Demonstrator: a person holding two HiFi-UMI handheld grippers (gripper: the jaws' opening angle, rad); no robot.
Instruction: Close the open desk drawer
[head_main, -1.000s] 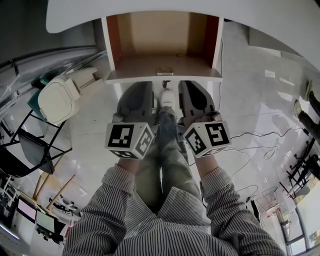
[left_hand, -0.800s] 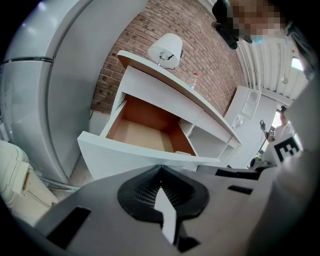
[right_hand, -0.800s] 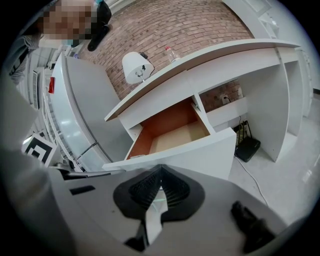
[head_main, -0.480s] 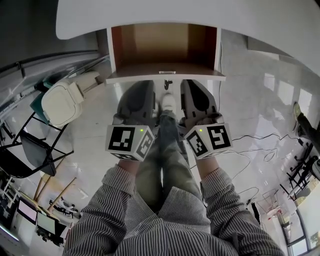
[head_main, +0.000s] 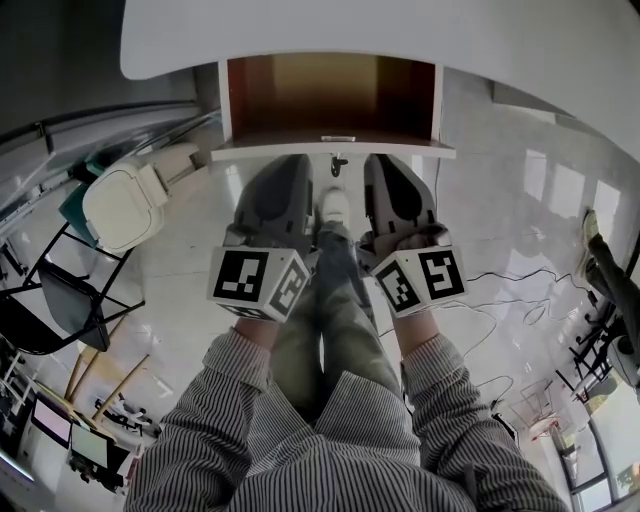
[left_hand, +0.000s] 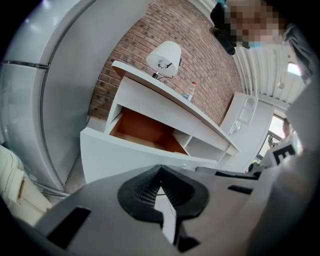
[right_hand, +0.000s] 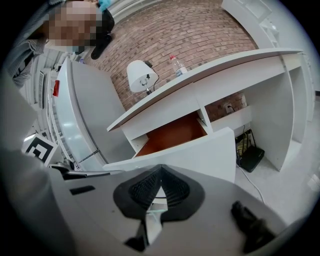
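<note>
Drawer (head_main: 330, 100) found open, pulled out from under white desk (head_main: 400, 35) toward the person; brown interior exposed, nothing seen inside; white front panel faces the person. Small dark fitting (head_main: 339, 160) hangs at ctr of the front's lower edge; type not determinable. Left gripper (head_main: 292, 160) and right gripper (head_main: 386, 158) held side by side, level w/ each other, tips pointing at the drawer front, one either side of the fitting. Tips sit just beside the front; contact can't be confirmed from any view. Left gripper (left_hand: 160, 167): jaws pressed together at the tips, nothing btwn them; drawer (left_hand: 130, 160) front fills the view directly ahead, desk (left_hand: 165, 102) above it. Right gripper (right_hand: 160, 167): same condition, jaws pressed together at tips, nothing held; drawer (right_hand: 200, 150) front directly ahead, orange-brown interior visible over its top edge, desk (right_hand: 210, 85) beyond. On the desk top: white-shaded lamp (left_hand: 164, 57) (right_hand: 140, 75) and clear bottle (left_hand: 188, 92) (right_hand: 176, 65), near each other, both upright. Brick wall (left_hand: 150, 30) (right_hand: 190, 30) behind desk. Black box (right_hand: 251, 159) on floor under desk's right bay, cable attached. Head view: striped sleeves, marker cubes at the wrists, one shoe (head_main: 333, 207) btwn the grippers. Cream chair (head_main: 120, 205) to the left, well apart from the drawer. Loose cables (head_main: 500, 280) on floor at right.
</note>
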